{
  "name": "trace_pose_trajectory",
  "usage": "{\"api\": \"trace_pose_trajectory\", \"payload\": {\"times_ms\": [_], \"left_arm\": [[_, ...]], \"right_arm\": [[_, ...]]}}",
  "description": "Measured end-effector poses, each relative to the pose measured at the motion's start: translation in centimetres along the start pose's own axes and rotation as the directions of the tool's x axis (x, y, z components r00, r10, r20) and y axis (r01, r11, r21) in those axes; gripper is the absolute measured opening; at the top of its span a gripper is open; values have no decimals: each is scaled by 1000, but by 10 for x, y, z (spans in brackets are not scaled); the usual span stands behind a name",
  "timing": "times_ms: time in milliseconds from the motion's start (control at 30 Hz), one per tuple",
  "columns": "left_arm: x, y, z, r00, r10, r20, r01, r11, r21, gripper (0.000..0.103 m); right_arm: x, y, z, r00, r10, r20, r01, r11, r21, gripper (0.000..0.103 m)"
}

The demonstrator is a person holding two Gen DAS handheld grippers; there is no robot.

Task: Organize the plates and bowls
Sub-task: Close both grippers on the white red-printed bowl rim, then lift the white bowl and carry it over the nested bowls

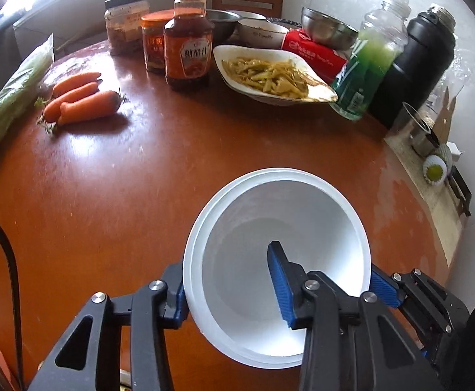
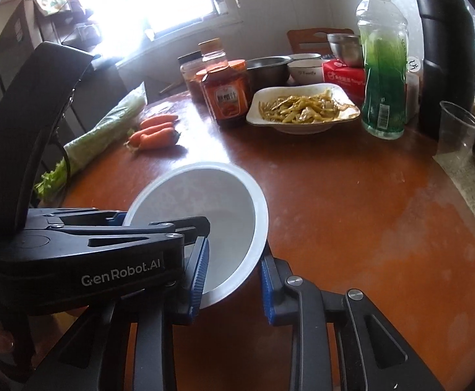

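A white bowl (image 1: 279, 228) is held tilted over the round wooden table (image 1: 139, 195); a second rim shows just outside its far edge, as if two bowls are nested. My left gripper (image 1: 230, 290) is shut on the bowl's near rim, one blue pad inside and one outside. In the right wrist view the same bowl (image 2: 211, 202) sits at lower left, with the left gripper (image 2: 159, 244) on its left rim. My right gripper (image 2: 232, 290) straddles the bowl's right rim, one pad inside, one outside, with a gap showing. A white plate of yellow food (image 1: 270, 75) stands at the back.
Carrots (image 1: 77, 101) and bagged celery (image 1: 12, 97) lie at left. Sauce bottle (image 1: 188, 39), jars (image 1: 126, 22), steel bowls (image 1: 328, 29), a ceramic bowl (image 1: 261, 34), red tissue pack (image 1: 315, 55), green bottle (image 1: 367, 62) and black flask (image 1: 416, 62) crowd the back. A clear cup (image 2: 455, 130) stands at right.
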State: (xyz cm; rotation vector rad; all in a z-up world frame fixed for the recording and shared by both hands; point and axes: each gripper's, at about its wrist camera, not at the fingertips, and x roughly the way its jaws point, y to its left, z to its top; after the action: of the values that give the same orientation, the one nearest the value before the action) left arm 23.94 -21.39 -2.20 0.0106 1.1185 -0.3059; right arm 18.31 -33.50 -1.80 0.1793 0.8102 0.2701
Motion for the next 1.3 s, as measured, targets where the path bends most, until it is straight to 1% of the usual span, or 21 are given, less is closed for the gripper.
{"api": "trace_pose_trajectory", "payload": {"times_ms": [133,200,300,333,433,500,700,833,967,1200,1300], "left_arm": [[-6,2,-11,1000,12,17,-12,1000,27,43],[-10,3,-17,1000,-7,14,7,1000,26,43],[-16,1,-23,1000,-12,24,11,999,48,42],[-19,-1,-25,999,-4,33,2,998,62,42],[-26,-4,-32,998,25,65,-31,995,92,36],[-33,-6,-37,995,43,87,-53,992,117,36],[-42,-10,-44,993,45,108,-61,986,155,35],[-44,-9,-46,993,35,115,-53,986,157,34],[-39,-8,-44,995,14,99,-29,988,150,31],[-34,-4,-40,996,-7,90,-5,991,131,31],[-33,0,-38,996,13,88,-23,994,105,31]], "right_arm": [[-11,6,-11,1000,14,-2,-14,1000,-1,30],[-16,9,-16,1000,5,-2,-5,1000,-7,30],[-23,12,-24,1000,3,3,-3,1000,-2,30],[-26,13,-27,1000,3,3,-3,1000,1,30],[-33,14,-34,1000,0,14,-1,1000,20,29],[-37,15,-38,1000,-2,24,2,999,37,28],[-46,19,-44,999,-16,34,14,998,54,27],[-50,21,-47,999,-14,44,11,998,64,27],[-54,23,-49,997,-15,70,10,997,71,27],[-49,19,-42,997,-30,75,23,996,90,27],[-43,14,-41,996,-45,74,37,994,103,27]]}}
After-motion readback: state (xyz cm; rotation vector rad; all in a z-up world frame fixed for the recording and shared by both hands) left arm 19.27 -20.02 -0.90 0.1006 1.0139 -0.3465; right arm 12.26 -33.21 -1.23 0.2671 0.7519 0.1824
